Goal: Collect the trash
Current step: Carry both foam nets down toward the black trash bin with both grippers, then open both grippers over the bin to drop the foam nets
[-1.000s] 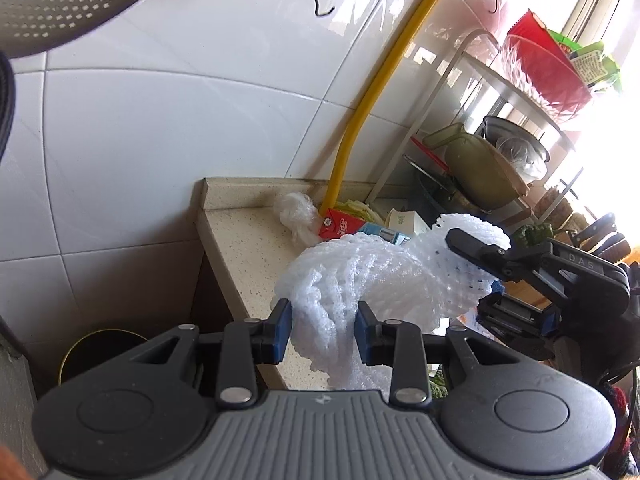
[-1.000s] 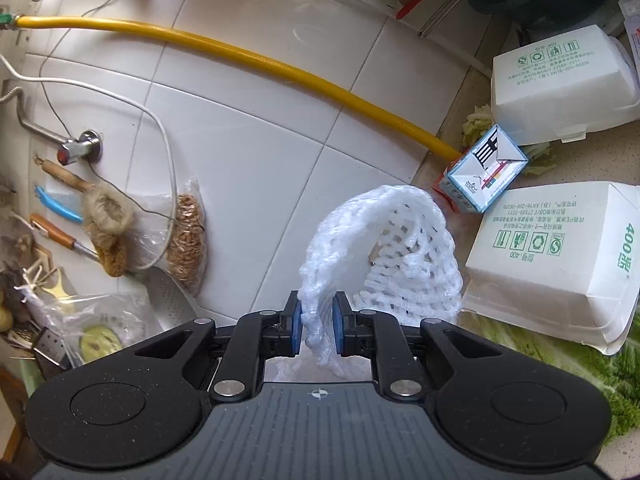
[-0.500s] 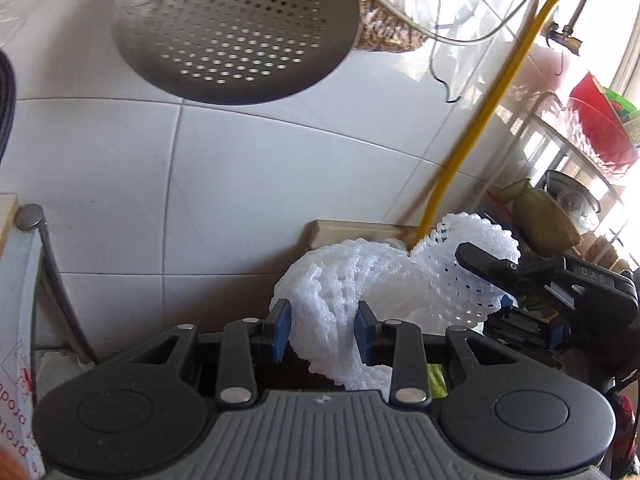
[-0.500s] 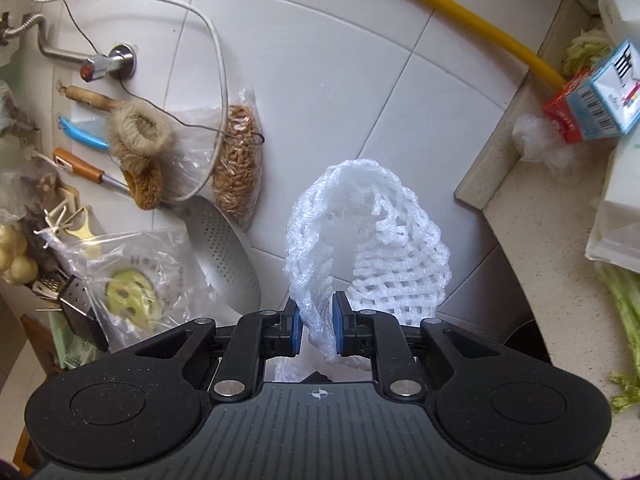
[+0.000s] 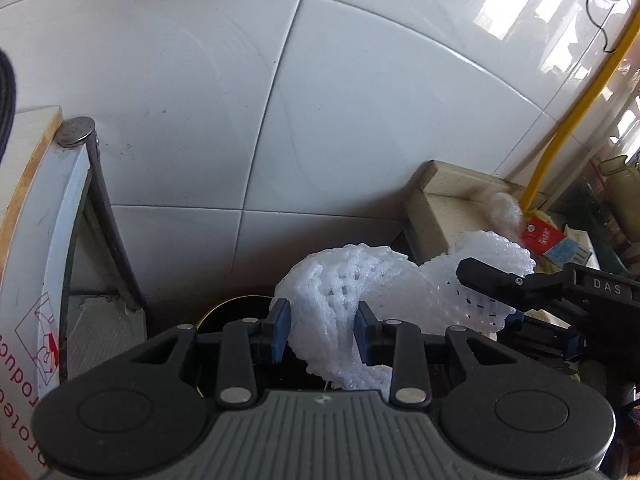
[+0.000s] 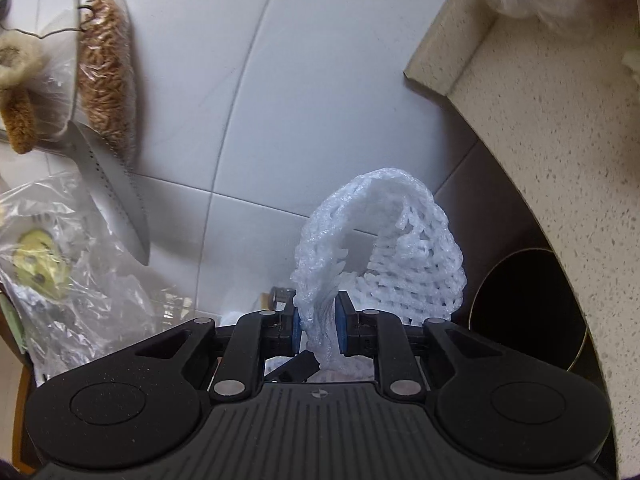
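Both grippers are now lower than before: the table corner, which was behind the nets, is sitting at the right of each frame, and the dark bin is coming into view below.

The left gripper point(image 5: 321, 330) is gripping a white foam mesh fruit net point(image 5: 340, 300) at the lower centre of the left view, with its jaws set around the crumpled part. The right gripper point(image 6: 317, 324) is squeezing a second white foam net point(image 6: 384, 256), with its jaws nearly closed on a thin twisted end. The round dark trash bin with a yellowish rim point(image 6: 528, 312) is standing at the lower right of the right view, just beside the beige speckled stone table point(image 6: 552, 92).

I think the main risk is that a light net is clinging to a blue pad after release, or is falling outside the rim, because foam is catching easily. The two nets seem to be touching in the left view, so one may drag the other.

Room is narrow: the white tiled wall point(image 5: 280, 100) is behind, the table edge is at the right, and a white cabinet panel with red print point(image 5: 36, 280) is at the left.
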Demonstrator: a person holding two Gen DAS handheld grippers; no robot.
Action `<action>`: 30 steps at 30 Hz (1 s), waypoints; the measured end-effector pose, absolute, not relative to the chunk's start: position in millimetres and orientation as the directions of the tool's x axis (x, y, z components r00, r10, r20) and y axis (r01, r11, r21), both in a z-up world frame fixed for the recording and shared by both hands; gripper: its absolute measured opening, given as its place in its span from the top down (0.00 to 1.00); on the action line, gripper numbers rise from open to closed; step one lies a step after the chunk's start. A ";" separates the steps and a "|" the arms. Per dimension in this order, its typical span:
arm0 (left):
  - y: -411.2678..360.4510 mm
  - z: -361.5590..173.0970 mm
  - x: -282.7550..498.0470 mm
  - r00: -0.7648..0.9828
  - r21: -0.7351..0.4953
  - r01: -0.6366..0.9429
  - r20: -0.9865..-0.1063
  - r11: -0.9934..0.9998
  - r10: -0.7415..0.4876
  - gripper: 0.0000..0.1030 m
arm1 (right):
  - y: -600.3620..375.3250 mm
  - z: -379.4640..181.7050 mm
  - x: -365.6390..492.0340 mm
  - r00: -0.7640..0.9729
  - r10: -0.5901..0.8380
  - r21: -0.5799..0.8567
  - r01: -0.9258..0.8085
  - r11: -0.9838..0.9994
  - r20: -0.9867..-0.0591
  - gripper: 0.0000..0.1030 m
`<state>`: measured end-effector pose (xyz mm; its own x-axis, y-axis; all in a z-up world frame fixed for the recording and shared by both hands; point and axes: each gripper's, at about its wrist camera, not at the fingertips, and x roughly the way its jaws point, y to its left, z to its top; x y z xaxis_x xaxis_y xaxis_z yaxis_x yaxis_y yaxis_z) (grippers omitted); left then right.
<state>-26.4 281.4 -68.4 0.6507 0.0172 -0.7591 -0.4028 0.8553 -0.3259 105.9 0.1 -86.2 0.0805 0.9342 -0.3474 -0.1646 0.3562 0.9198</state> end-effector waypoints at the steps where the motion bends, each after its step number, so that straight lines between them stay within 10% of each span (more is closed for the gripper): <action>1: 282.9 -72.7 -24.2 0.641 -0.316 -0.412 -0.767 0.855 0.025 0.71 | 1.5 -90.1 106.6 0.079 0.931 0.917 -0.159 0.366 -0.358 0.76; 14: 291.9 -113.7 -0.4 0.530 -0.202 -0.468 -0.843 0.860 0.090 0.70 | 38.2 -135.9 116.0 0.021 0.871 0.866 -0.106 0.489 -0.490 0.72; 24: 292.2 -148.9 23.7 0.394 -0.080 -0.466 -0.910 0.881 0.126 0.53 | 65.6 -158.8 118.8 -0.015 0.792 0.787 -0.130 0.604 -0.610 0.34; 30: 288.8 -162.2 36.0 0.338 -0.039 -0.446 -0.932 0.894 0.127 0.42 | 85.4 -177.3 120.6 -0.057 0.741 0.740 -0.135 0.659 -0.670 0.30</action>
<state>36.0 288.8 -162.1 0.3383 0.1275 -0.9324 -0.4458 0.8943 -0.0395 120.6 85.4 -177.3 -0.0573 0.7406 -0.6695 -0.1351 0.6587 0.7402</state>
